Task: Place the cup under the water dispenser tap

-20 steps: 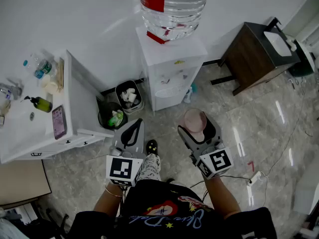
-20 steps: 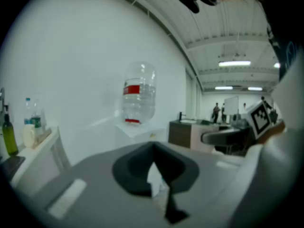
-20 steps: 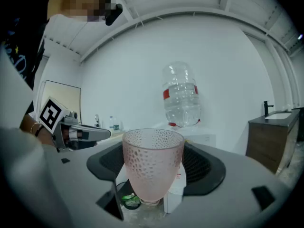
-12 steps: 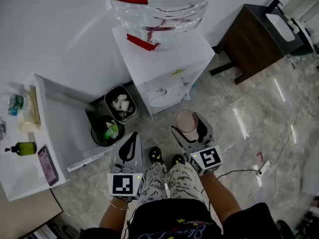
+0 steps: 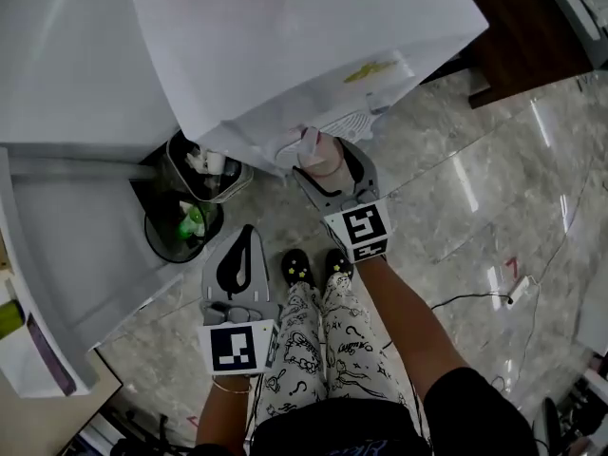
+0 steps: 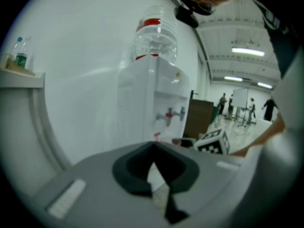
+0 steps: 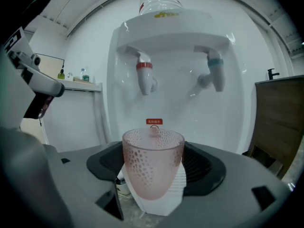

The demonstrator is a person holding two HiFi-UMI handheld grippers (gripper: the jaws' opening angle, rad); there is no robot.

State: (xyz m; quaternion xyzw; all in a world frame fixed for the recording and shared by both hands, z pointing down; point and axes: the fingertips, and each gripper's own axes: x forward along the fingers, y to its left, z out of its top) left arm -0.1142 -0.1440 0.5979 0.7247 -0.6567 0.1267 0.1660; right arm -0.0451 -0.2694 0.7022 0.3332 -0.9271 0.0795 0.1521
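A pink translucent dimpled cup (image 7: pixel 153 163) stands upright between the jaws of my right gripper (image 7: pixel 154 175), which is shut on it. In the head view the cup (image 5: pixel 325 150) and right gripper (image 5: pixel 323 164) are right at the front of the white water dispenser (image 5: pixel 304 55). In the right gripper view the red tap (image 7: pixel 145 77) and the blue tap (image 7: pixel 213 75) hang above and beyond the cup, the red one closer to its line. My left gripper (image 5: pixel 249 231) hangs lower and to the left, shut and empty, and its own view shows the left gripper (image 6: pixel 153 146) facing the dispenser (image 6: pixel 152 103).
Two waste bins stand left of the dispenser, a black one (image 5: pixel 180 231) and one holding white cups (image 5: pixel 204 164). A white table (image 5: pixel 57 255) runs along the left. A dark wooden cabinet (image 5: pixel 532 17) is at the right. A cable (image 5: pixel 475 297) lies on the marble floor.
The person has stepped up to the dispenser. The right gripper has carried the cup forward to the dispenser's front, below the taps. The left gripper has stayed low and shut.
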